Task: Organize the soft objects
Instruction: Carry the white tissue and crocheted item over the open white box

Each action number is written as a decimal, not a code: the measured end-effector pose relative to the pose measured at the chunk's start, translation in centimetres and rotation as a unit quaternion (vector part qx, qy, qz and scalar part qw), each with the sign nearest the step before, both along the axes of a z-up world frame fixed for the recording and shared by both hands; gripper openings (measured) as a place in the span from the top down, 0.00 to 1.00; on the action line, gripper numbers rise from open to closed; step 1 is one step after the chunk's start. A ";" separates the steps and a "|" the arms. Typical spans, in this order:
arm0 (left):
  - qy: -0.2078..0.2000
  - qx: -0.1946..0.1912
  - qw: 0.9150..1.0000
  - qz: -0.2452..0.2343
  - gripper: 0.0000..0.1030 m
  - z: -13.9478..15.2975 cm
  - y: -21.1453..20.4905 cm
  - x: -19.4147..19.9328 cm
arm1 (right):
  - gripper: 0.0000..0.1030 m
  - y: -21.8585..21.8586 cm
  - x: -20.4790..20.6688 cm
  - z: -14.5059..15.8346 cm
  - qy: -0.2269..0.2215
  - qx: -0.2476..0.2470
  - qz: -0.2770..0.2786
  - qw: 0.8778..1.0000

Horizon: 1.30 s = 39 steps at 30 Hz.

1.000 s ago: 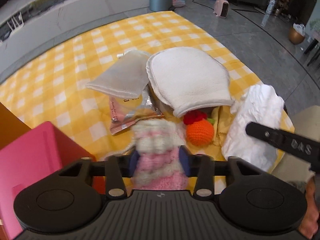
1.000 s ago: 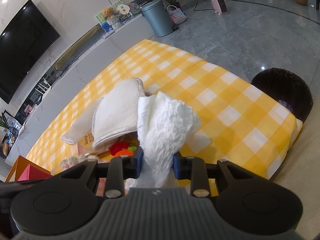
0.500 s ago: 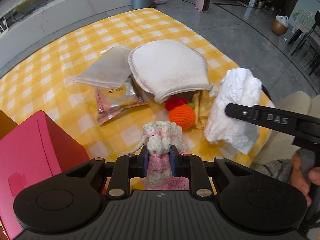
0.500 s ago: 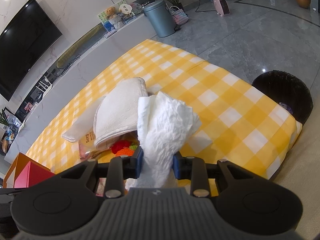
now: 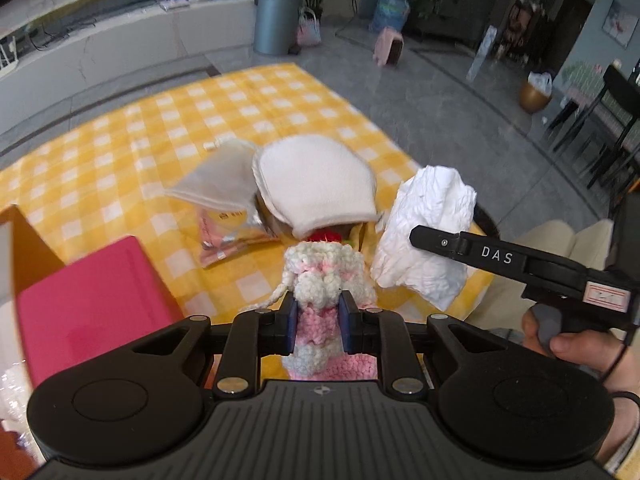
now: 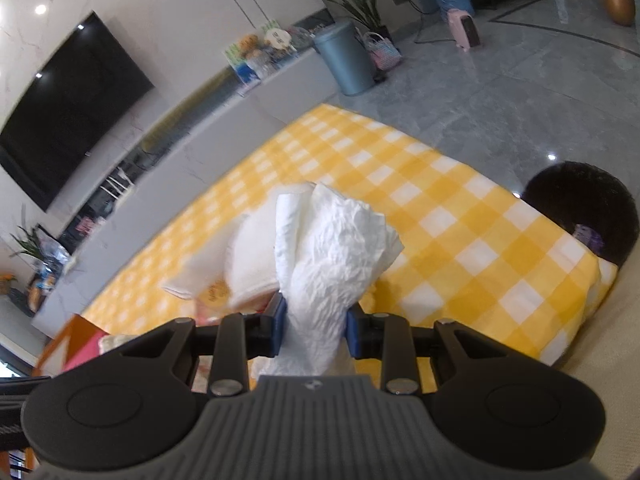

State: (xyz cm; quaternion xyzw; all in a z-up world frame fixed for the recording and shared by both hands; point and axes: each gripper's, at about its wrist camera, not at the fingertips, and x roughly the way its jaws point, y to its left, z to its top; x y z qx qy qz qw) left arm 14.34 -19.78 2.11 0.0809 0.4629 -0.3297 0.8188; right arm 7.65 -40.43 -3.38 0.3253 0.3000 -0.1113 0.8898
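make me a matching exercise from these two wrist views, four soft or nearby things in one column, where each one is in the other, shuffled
Things:
1. pink and white crocheted piece
2. crumpled white tissue
3. round white cloth pad
4. pink box

Places:
A. lying on the yellow checked cloth
B. clamped in the right gripper
C. at the left edge of the left wrist view
D. clamped in the left gripper

Pairs: 1-D, 2-B, 3-A, 4-C

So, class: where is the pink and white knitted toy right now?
In the left wrist view, the knitted toy sits centre, pinched in the left gripper, between the pink box and white cloth.
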 end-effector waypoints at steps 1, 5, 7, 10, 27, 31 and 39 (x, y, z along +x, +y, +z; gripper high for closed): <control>-0.003 -0.006 1.000 0.004 0.78 0.7 0.7 -0.2 | 0.71 0.1 -0.2 0.4 -0.009 0.000 0.004 1.000; -0.022 -0.039 0.998 0.039 0.78 3.5 4.4 -0.9 | 0.71 0.9 -0.6 2.1 -0.045 0.003 0.026 0.999; -0.034 -0.056 0.996 0.062 0.78 4.8 6.5 -1.2 | 0.71 1.7 -0.7 3.0 -0.060 0.001 0.041 0.997; -0.045 -0.086 0.991 0.094 0.78 6.2 9.8 -1.6 | 0.71 3.2 -0.6 4.4 -0.080 -0.004 0.067 0.995; -0.119 -0.208 0.922 0.304 0.77 6.3 28.1 -5.0 | 0.76 14.8 -1.1 11.7 -0.167 -0.053 0.171 0.969; -0.105 -0.223 0.914 0.324 0.77 4.9 30.9 -4.5 | 0.77 18.4 -0.1 12.0 -0.166 -0.058 0.206 0.963; -0.089 -0.227 0.915 0.322 0.77 2.4 33.9 -5.1 | 0.77 27.9 3.0 10.3 -0.108 -0.105 0.305 0.940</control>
